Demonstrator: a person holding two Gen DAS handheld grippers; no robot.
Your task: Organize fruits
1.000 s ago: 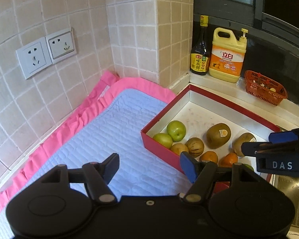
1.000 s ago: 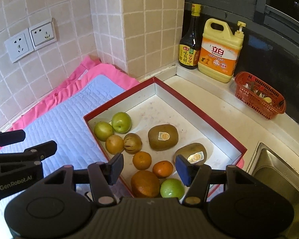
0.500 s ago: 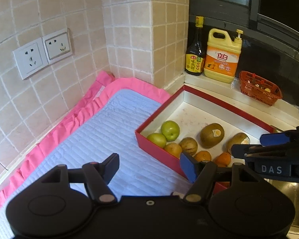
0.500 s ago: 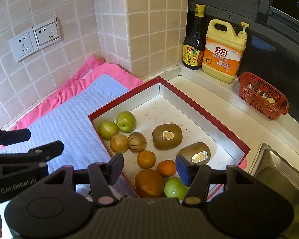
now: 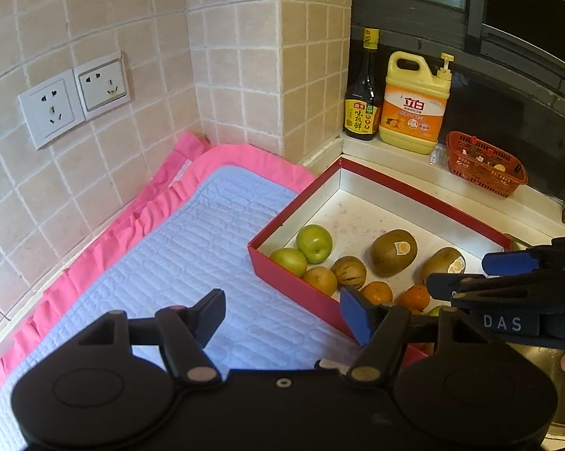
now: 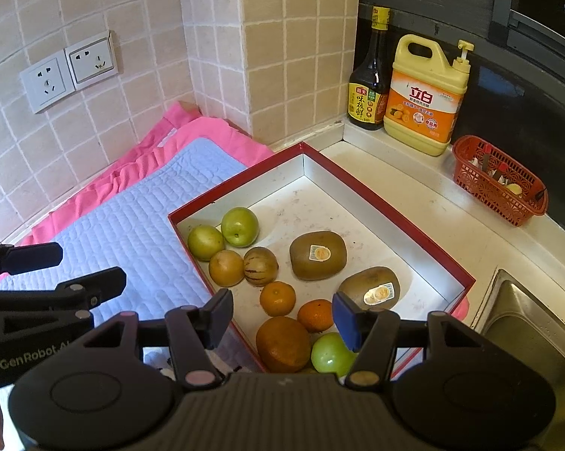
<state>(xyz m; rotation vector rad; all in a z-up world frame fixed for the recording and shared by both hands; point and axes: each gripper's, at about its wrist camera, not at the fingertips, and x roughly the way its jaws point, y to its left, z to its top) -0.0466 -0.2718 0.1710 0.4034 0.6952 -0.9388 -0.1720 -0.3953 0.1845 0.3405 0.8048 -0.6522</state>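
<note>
While both grippers' fingers [image 5: 352, 314] [image 6: 344, 319] gape empty, they hide the red box's [image 6: 414, 229] nearest fruit.

Two kiwis [image 6: 318, 255], three oranges [image 6: 277, 298]

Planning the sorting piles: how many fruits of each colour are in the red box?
Right wrist view, red box:
Green: 3
Orange: 3
Brown kiwis: 2
Yellowish-tan: 1
Tan, striped: 1
Total: 10
</note>
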